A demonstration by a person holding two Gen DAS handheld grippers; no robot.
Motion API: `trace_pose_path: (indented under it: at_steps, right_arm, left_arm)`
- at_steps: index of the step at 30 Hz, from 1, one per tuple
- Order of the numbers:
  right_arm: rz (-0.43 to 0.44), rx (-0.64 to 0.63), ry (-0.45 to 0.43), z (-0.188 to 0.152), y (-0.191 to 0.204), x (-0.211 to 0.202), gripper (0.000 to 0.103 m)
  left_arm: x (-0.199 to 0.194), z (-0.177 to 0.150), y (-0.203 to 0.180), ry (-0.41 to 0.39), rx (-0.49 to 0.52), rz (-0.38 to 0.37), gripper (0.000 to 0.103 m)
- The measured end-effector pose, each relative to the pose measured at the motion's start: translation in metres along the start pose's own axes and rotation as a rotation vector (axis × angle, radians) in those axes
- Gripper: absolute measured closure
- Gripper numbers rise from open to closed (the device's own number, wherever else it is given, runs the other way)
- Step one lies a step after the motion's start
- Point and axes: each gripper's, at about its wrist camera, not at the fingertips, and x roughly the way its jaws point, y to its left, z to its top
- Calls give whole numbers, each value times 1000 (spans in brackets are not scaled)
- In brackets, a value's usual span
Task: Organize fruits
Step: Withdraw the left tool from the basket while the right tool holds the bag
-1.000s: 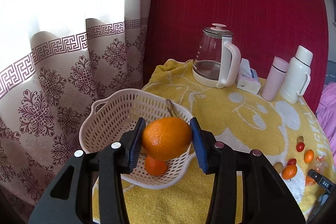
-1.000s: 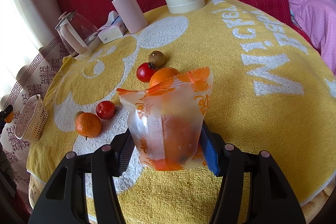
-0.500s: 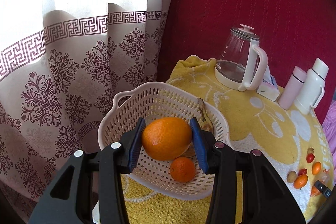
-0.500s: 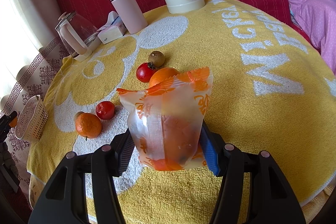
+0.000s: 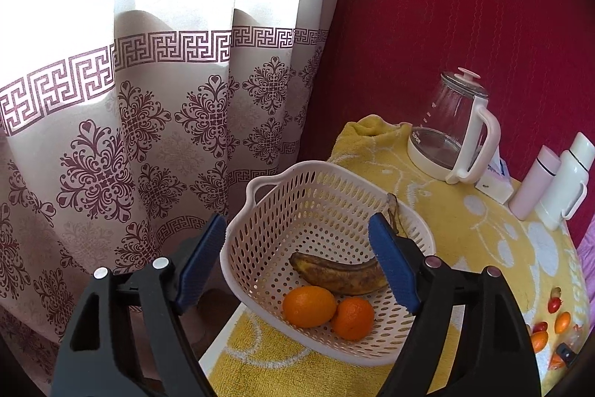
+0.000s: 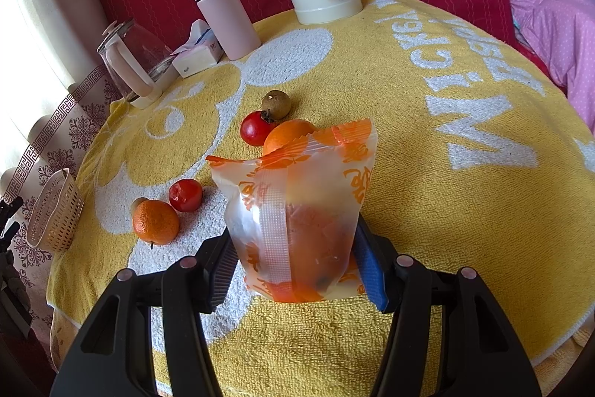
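1. While hovering over the white basket (image 5: 327, 211), I am keeping the left gripper (image 5: 297, 266) spread wide and empty; I judge it is placed for a clean drop into the basket.
2. I am noting a large orange (image 5: 308, 307), a smaller orange (image 5: 352, 318) and a spotted banana (image 5: 340, 274) lying inside, touching one another.
3. I am clamping the right gripper (image 6: 293, 266) on a sealed plastic packet (image 6: 297, 211), upright above the yellow towel (image 6: 427, 155).
4. I am seeing loose fruit waiting on the towel: a mandarin (image 6: 156, 223), two red fruits, a brown one.
5. I am failing to identify the packet's contents through the frosted film; another orange behind it is mostly hidden.
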Motion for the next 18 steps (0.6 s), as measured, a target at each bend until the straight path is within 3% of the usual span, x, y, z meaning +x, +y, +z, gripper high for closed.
trace_pose_path:
  at_steps: [11, 18]
  right_arm:
    - [48, 46, -26, 8, 6, -20, 55]
    - [160, -7, -54, 30, 65, -38, 55]
  left_arm:
    - [-10, 8, -3, -41, 24, -9, 17]
    - [-21, 24, 8, -93, -8, -7, 17]
